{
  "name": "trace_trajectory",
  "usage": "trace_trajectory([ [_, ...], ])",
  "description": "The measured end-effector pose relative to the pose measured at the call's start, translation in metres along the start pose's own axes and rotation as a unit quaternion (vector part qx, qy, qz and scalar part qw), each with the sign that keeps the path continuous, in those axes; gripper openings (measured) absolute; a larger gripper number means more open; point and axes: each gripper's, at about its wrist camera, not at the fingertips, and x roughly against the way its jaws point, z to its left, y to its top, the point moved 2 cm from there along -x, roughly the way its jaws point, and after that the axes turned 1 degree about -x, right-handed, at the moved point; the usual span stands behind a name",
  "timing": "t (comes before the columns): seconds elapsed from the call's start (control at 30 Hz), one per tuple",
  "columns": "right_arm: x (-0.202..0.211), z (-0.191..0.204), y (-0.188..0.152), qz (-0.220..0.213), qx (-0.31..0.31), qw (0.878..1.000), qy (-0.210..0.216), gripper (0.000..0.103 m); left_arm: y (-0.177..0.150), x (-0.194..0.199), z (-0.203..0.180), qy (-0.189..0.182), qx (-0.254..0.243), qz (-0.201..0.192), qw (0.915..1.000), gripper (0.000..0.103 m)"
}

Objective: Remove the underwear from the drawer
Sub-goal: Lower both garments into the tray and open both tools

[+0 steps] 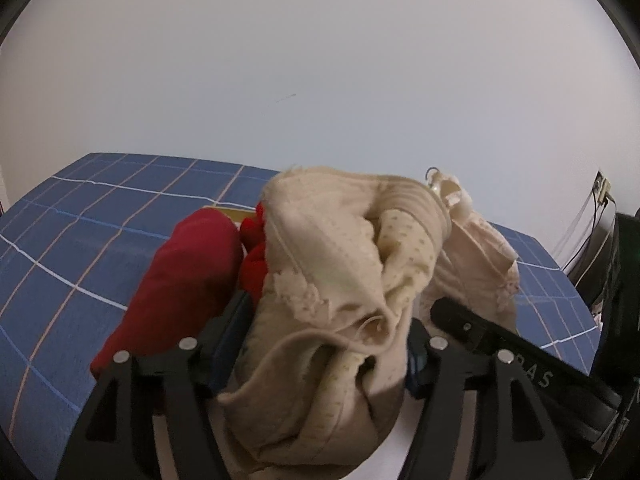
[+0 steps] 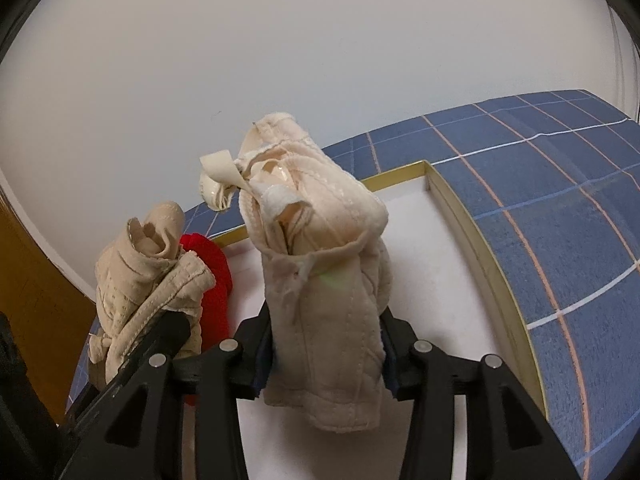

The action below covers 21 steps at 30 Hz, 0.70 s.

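Left wrist view first: my left gripper (image 1: 320, 360) has its fingers pinching a bundled beige pair of underwear (image 1: 332, 280), dotted fabric with a lace edge, held up above the drawer. To its left lies a dark red folded garment (image 1: 188, 276), with a brighter red knit piece (image 1: 254, 256) wedged between it and the beige bundle. Whether those two reds are separate items or one, I cannot tell. To the right, the other gripper's black finger crosses the frame beside a second pale bundle (image 1: 476, 256).

Right wrist view: my right gripper (image 2: 326, 354) is clamped on a beige bra (image 2: 320, 248), its straps and band flopping over the top, lifted above the white drawer floor (image 2: 432, 256). The drawer's gold-edged rim (image 2: 476, 240) sits against a blue checked cloth (image 2: 560, 208). At left here, the first beige bundle (image 2: 148, 276) shows again in the left fingers, the red knit (image 2: 212, 276) behind it.

By my reckoning the task is mostly underway: two beige pieces are lifted, one per gripper, neither set down outside yet. Red clothing looks to be still in or at the drawer, so one or two pieces remain.

Count: two beige garments held, one or two red pieces, one drawer.
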Motion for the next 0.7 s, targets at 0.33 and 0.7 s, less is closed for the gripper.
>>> trace_trajectory([
  [0.33,0.011,-0.005,0.006,-0.039,-0.001,0.999,0.029,0.066,0.0,0.015,0.015,0.014,0.031,-0.041,0.9986,0.095],
  [0.7,0.055,0.006,-0.004,-0.164,0.038,0.985,-0.043,0.066,-0.001,0.03,0.003,0.016,-0.008,-0.079,0.9967,0.098],
])
